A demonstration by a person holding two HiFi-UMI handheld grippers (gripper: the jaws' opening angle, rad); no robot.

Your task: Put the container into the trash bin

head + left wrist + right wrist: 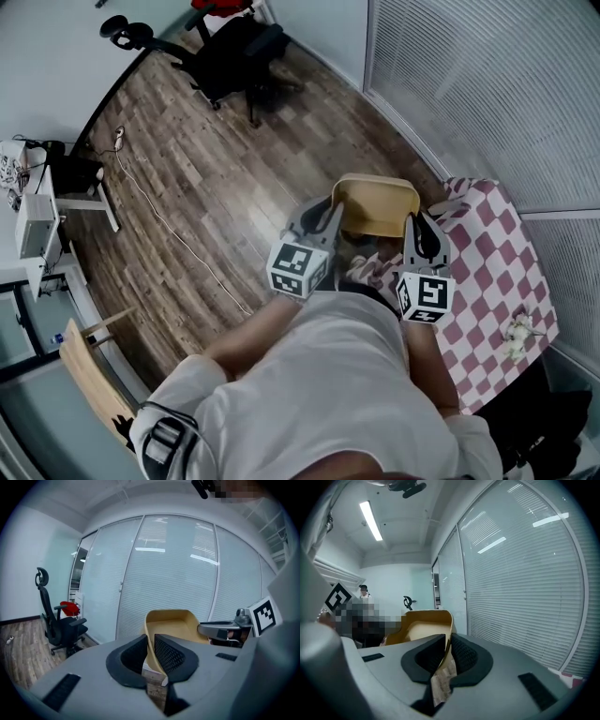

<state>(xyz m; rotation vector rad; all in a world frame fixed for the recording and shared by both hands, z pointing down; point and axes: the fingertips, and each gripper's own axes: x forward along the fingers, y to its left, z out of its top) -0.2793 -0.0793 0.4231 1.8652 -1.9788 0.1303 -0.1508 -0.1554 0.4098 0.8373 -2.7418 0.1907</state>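
Tan container [375,204] among greys, browns and pink checks

We see the container in plain tan, paler inside. The left gripper [330,214] and right gripper [418,228] at its sides are grey with black, finely gridded pads [171,654], and their marker cubes [298,268] are white with black squares. Right of the container the tablecloth [497,272] is a pink-and-white check. Left of it the floor [206,178] is brown wood planking. Beyond it stands a black office chair [230,52] with something red [220,7] on it.

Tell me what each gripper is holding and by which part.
Both hold the tan container: the left gripper is shut on its left side wall at the rim, the right gripper on its right side wall.
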